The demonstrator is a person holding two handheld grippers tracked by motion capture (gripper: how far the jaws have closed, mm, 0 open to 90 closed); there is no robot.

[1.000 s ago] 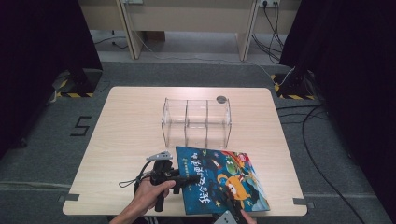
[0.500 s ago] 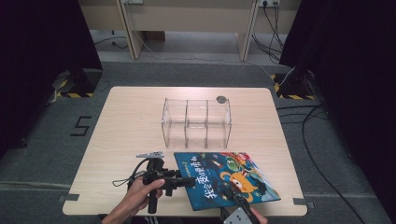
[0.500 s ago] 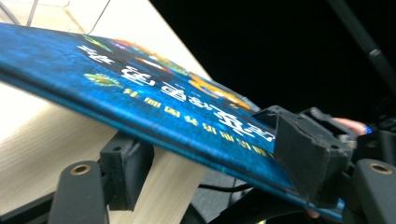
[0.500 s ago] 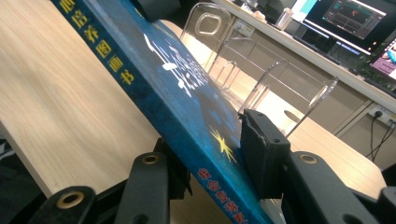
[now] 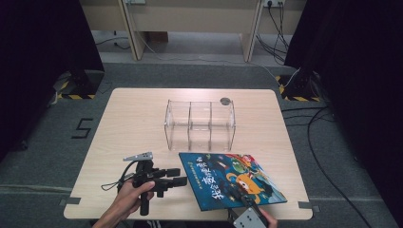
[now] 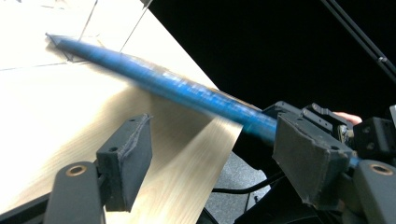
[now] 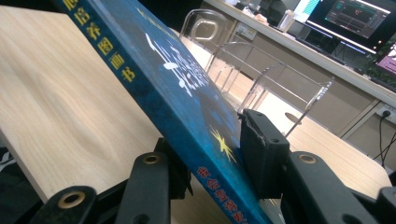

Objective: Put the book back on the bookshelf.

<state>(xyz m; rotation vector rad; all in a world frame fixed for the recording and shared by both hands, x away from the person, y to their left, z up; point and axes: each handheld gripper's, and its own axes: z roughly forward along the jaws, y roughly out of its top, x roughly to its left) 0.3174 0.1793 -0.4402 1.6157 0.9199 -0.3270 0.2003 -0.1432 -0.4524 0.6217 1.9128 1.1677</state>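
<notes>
The picture book (image 5: 233, 179) sits near the front edge of the table (image 5: 133, 123), toward the front right corner, just in front of the clear plastic rack (image 5: 199, 124) that stands mid-table. My guess is the book is meant for one of the rack's slots, which would explain why it is being tipped up off the wood rather than left flat.

The right gripper (image 7: 212, 161) is clenched on the book's near corner: in the right gripper view one pad presses the blue cover from above and the other is tucked under it, with the spine and its yellow lettering running away to the upper left. That hold lifts the near edge, so the book slants, its far end down by the rack's foot.

The left gripper (image 5: 177, 176) hovers just left of the book's spine edge. Its jaws have just been opening and stand released; in the left gripper view the book passes beyond the fingers (image 6: 308, 158), not between them, with bare table in the gap.
</notes>
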